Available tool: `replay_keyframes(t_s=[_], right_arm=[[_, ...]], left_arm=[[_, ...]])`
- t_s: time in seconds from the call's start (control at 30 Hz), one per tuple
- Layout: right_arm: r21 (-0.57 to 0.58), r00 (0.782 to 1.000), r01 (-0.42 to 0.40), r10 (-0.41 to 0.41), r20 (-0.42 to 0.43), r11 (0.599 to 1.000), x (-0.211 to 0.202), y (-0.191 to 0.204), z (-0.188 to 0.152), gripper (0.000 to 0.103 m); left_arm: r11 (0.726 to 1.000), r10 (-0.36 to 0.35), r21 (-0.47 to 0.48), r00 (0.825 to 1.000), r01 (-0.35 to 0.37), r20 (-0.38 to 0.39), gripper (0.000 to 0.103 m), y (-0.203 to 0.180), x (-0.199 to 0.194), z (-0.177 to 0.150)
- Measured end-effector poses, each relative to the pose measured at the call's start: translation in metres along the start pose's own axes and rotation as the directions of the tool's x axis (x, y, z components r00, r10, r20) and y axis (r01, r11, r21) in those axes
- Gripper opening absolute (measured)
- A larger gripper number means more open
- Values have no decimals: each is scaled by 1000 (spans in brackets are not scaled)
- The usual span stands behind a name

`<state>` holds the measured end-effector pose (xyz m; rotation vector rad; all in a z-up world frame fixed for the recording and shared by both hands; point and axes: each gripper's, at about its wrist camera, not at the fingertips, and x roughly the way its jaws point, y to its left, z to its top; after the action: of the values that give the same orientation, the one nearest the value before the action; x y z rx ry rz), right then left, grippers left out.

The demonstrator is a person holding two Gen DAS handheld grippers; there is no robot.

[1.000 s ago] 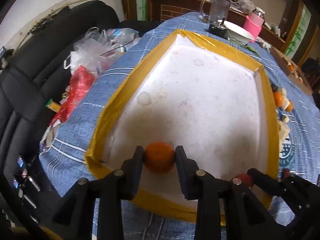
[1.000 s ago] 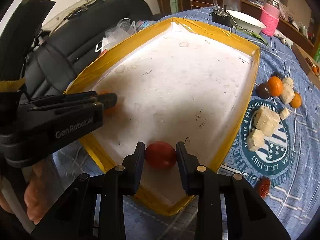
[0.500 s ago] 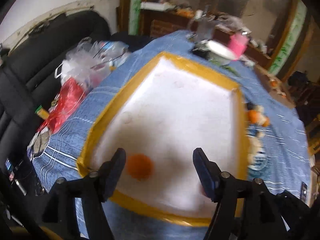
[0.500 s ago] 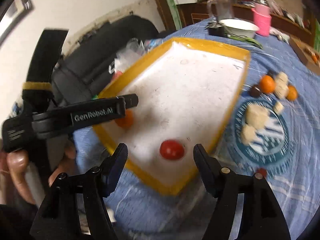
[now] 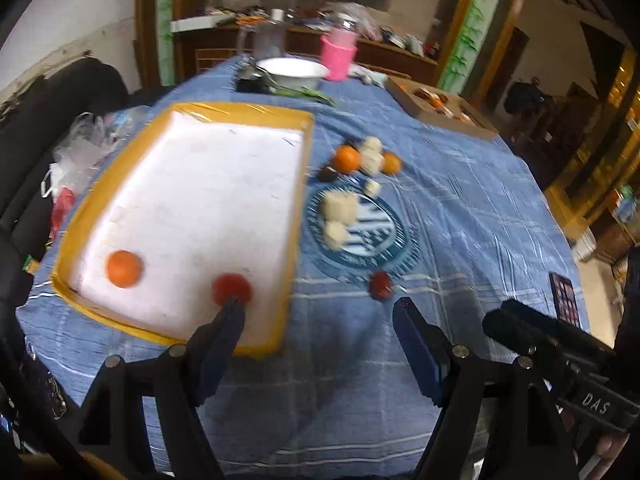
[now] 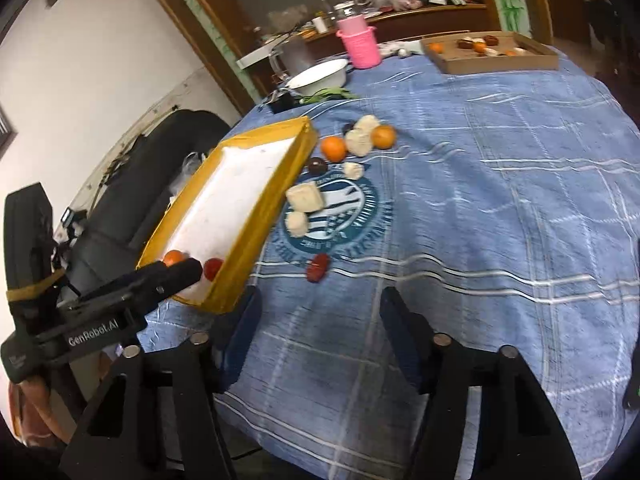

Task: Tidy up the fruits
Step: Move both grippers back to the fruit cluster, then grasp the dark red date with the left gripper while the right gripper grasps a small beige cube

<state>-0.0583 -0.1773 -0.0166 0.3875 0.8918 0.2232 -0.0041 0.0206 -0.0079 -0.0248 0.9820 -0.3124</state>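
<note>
A white tray with a yellow rim (image 5: 299,184) (image 6: 256,236) holds an orange (image 5: 124,268) (image 6: 173,258) and a red fruit (image 5: 231,288) (image 6: 213,268). Right of it, on the blue cloth, lie two oranges (image 5: 347,159) (image 6: 383,136), a dark fruit (image 5: 327,174), white chunks (image 5: 340,206) (image 6: 306,197) and a dark red fruit (image 5: 381,285) (image 6: 318,267). My left gripper (image 5: 319,308) hovers over the cloth by the tray's near right corner, jaws opening, nothing between them. My right gripper (image 6: 320,298) hangs over the cloth below the dark red fruit, jaws closing on nothing.
At the table's far end stand a pink cup (image 6: 360,46), a white bowl (image 5: 292,72) and a cardboard box (image 6: 492,54) with fruit. A phone (image 5: 564,294) lies near the right edge. A black chair (image 6: 132,200) and plastic bags (image 5: 80,148) are left of the tray.
Both grippers have let go of their fruits, the orange and the red one, which now lie in the tray. Both pulled back, rose and swung right, off the tray and over the cloth.
</note>
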Motion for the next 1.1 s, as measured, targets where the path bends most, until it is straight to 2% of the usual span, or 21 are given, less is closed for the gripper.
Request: replay_keyframes(t_s=[0.1,0.2,0.27,0.37,0.5,0.57,0.67,0.87,1.0,1.1], right_arm=[[7,1000,18,-19,15,1000,-9,-7,-2,47],[4,999,37,-37,22,999,-9,-12,0,41],[5,999,36,-36,15,999,-4,-17,3,36],[29,1000,28,-28,-2,999,6,-27,9,35],[52,1000,21,-20,-24,998,20,-40,19,35],[56,999,17,-15,-28,998,25,-43,25,35],[62,999,7,-5,-36,998,36,-48,35,35],[75,997,-40,45,-59,996,69,-48,65,35],[68,992,-72,78,-94,995,104,-39,91,35],[60,992,-45,52,-115,997,135,-35,111,35]], left_arm=[[999,-18,43,999,19,-27,77,-16,9,-3],[997,-29,76,998,33,-59,67,-30,23,-2],[995,-31,94,996,39,-84,55,-38,37,1],[993,-37,103,990,51,-137,44,-45,60,7],[992,-37,111,980,60,-198,39,-52,88,16],[991,-30,117,971,59,-237,24,-54,101,17],[991,-36,117,968,67,-246,21,-53,101,18],[988,-139,33,962,151,-236,21,-34,82,17],[987,-158,1,970,161,-184,21,-20,62,26],[991,-137,-10,981,137,-138,21,-9,51,36]])
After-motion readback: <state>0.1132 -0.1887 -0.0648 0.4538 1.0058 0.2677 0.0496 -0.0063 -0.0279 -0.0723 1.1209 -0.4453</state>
